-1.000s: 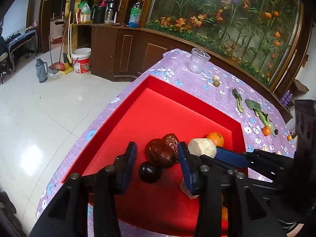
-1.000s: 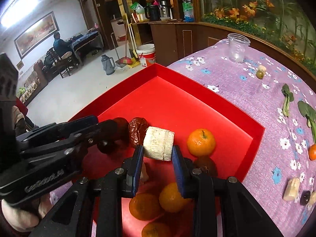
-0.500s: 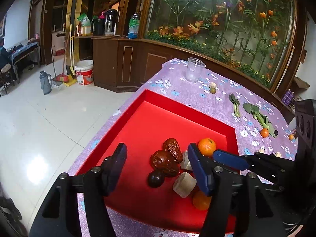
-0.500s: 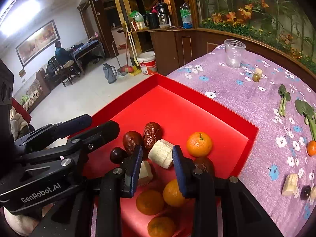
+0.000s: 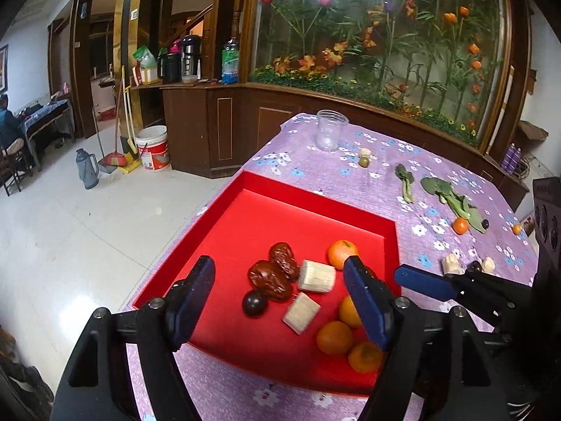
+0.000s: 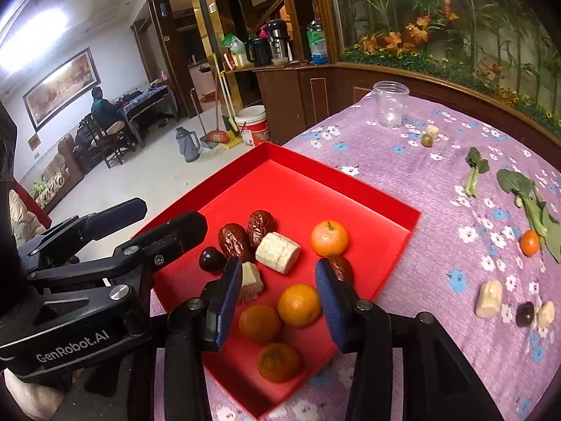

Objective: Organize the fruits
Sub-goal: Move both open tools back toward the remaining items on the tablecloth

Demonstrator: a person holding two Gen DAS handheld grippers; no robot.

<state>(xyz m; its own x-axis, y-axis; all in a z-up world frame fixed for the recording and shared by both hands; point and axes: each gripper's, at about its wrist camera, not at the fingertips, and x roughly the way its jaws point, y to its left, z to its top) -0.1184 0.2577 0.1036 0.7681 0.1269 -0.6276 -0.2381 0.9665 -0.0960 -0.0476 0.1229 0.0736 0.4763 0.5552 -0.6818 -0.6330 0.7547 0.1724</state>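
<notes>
A red tray (image 5: 315, 194) (image 6: 315, 189) on the purple cloth holds two brown dates (image 5: 270, 280) (image 6: 233, 242), a dark round fruit (image 5: 255, 303) (image 6: 211, 260), a pale cylinder piece (image 5: 316, 276) (image 6: 277, 252), a second pale chunk (image 5: 301, 312) (image 6: 250, 280) and several oranges (image 5: 342, 253) (image 6: 299, 304). My left gripper (image 5: 278, 273) hovers above the tray's near side, its jaws opening with nothing pressed between them. Beside it on the right, my right gripper (image 6: 278, 270) hangs over the oranges, jaws also opening and holding nothing.
Right of the tray on the cloth lie a small orange (image 6: 529, 242), pale fruit pieces (image 6: 489, 298), a dark fruit (image 6: 525, 314) and green leaves (image 6: 526, 193). A plastic cup (image 6: 391, 108) and a green fruit (image 6: 426, 139) stand farther back. The table edge drops to the floor on the left.
My right gripper let go of the pale cylinder piece, which now lies in the tray. Both grippers drew back and up, and both sets of jaws widened.
</notes>
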